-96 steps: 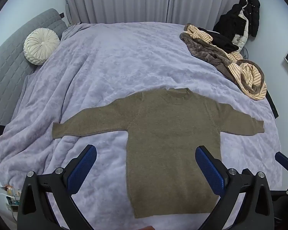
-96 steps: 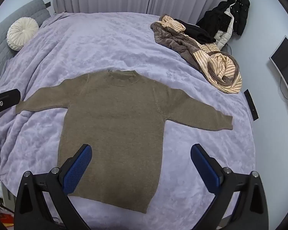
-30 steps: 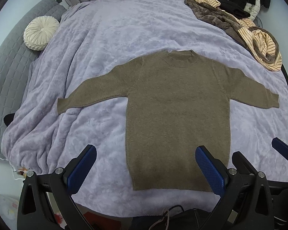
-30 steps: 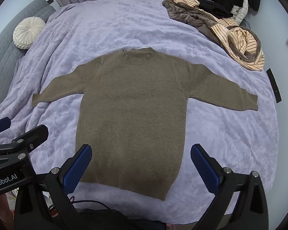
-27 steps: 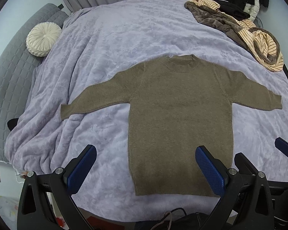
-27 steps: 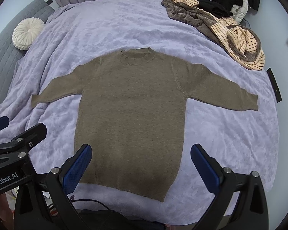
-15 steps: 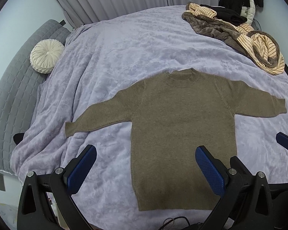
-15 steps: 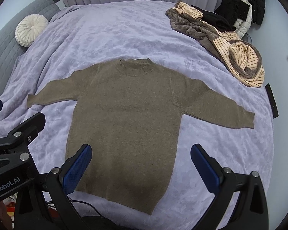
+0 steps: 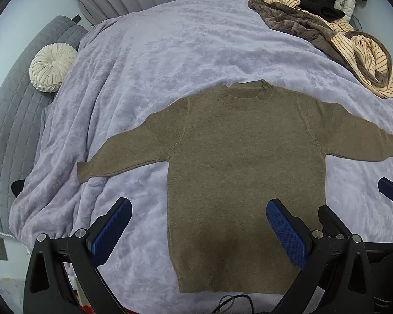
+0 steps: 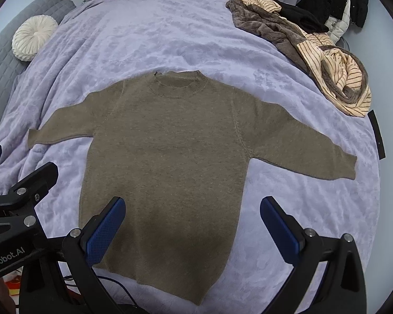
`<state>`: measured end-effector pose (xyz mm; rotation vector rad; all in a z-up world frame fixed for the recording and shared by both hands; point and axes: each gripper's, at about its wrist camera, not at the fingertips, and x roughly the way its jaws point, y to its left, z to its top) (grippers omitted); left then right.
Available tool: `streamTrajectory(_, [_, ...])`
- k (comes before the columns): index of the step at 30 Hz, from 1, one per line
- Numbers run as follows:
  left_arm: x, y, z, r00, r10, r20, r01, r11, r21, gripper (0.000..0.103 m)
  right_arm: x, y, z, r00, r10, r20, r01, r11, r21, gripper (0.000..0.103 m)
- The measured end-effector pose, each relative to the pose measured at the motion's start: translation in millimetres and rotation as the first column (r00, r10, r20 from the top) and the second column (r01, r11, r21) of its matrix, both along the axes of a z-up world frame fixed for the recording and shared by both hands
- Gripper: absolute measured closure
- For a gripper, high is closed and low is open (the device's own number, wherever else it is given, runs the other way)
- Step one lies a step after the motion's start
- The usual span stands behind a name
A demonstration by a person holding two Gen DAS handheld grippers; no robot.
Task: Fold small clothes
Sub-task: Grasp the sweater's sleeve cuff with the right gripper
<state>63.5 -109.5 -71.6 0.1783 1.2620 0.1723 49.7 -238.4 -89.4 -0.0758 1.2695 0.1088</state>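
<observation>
An olive-brown knit sweater (image 9: 243, 162) lies flat on the lilac bed cover (image 9: 170, 41), collar away from me, both sleeves spread out sideways. It also shows in the right wrist view (image 10: 170, 157). My left gripper (image 9: 199, 227) is open and empty, hovering above the sweater's lower left hem. My right gripper (image 10: 192, 225) is open and empty, above the sweater's lower right part. Neither touches the cloth. The right gripper's body shows at the right edge of the left wrist view (image 9: 390, 196).
A heap of brown and striped clothes (image 10: 322, 52) lies at the far right of the bed. A round cream cushion (image 9: 52, 66) rests on the grey headboard (image 9: 10, 120) at the left. Dark jackets (image 10: 340, 5) hang behind the heap. Cables (image 10: 112, 282) trail below the bed's near edge.
Both grippers have swung back forward over the bed, so the sweater sits lower and nearer in view than a second ago. The sweater has not moved. Both grippers stay open.
</observation>
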Motion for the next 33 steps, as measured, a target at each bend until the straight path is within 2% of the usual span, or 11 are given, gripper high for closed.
streamTrajectory(12, [69,-51,-48,0.999,-0.036,-0.041,0.036,0.999,-0.010,0.000,57,-67,-49,0.992,-0.118,-0.039,0.117,0.993,-0.013,0.001])
streamTrajectory(17, [95,-93,-75,0.993,-0.093,-0.068,0.094,0.995,0.010,0.000,79,-115,-82,0.978,-0.199,-0.059,0.198,0.980,-0.012,0.001])
streamTrajectory(25, [116,-162,-122,0.973,-0.182,-0.138,0.186,0.982,0.018,0.000,106,-203,-129,0.951,-0.306,-0.036,0.305,0.952,-0.036,0.001])
streamTrajectory(28, [115,-180,-132,0.965,-0.212,-0.156,0.218,0.976,0.022,0.000,112,-252,-148,0.925,-0.379,-0.032,0.377,0.925,-0.041,0.001])
streamTrajectory(33, [111,-196,-136,0.958,-0.232,-0.168,0.238,0.971,0.014,0.000,107,-351,-182,0.842,-0.537,-0.048,0.535,0.843,-0.045,0.001])
